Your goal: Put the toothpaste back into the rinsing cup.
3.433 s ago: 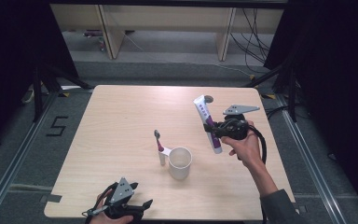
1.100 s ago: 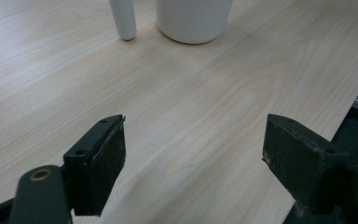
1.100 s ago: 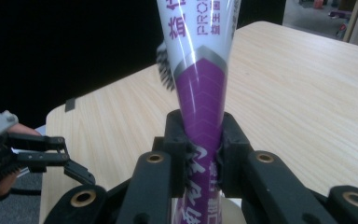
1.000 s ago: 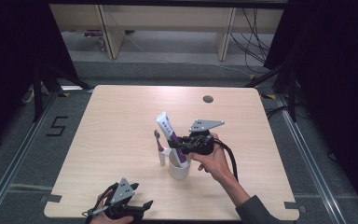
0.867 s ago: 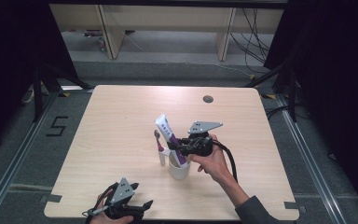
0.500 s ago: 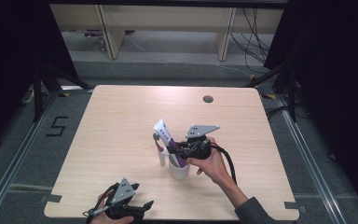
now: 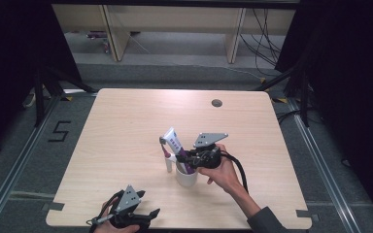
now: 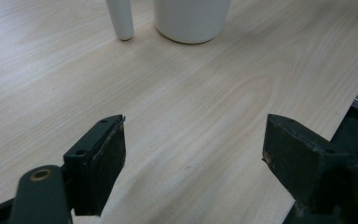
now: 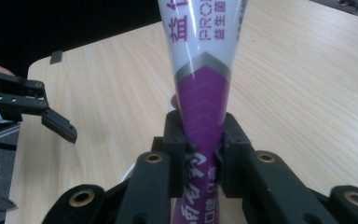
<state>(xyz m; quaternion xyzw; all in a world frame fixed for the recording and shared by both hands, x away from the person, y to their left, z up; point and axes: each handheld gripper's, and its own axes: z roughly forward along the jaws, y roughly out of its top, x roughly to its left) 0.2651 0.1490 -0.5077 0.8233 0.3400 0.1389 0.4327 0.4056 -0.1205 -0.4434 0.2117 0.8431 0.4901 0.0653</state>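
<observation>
Item: tube (image 7: 176, 147), white-and-purple, standing tilted in cup (image 7: 186, 177); lower end going into cup mouth, flat crimped end leaning up toward far-left corner of table (image 7: 126, 121).
Right gripper (image 7: 189, 158): fingers (image 9: 177, 140) clamping purple part of tube from both sides, sitting just above cup rim.
Long axis: running from cup up and leftward, fingers crossing it.
Toothbrush (image 7: 167, 158): standing just left of cup.
Left gripper (image 7: 148, 215): resting at near edge, fingers (image 8: 103, 158) standing wide, holding nothing, well apart from cup. Right hand being nearer.

Lab: curtained rig, floor rails (image 7: 14, 167)
</observation>
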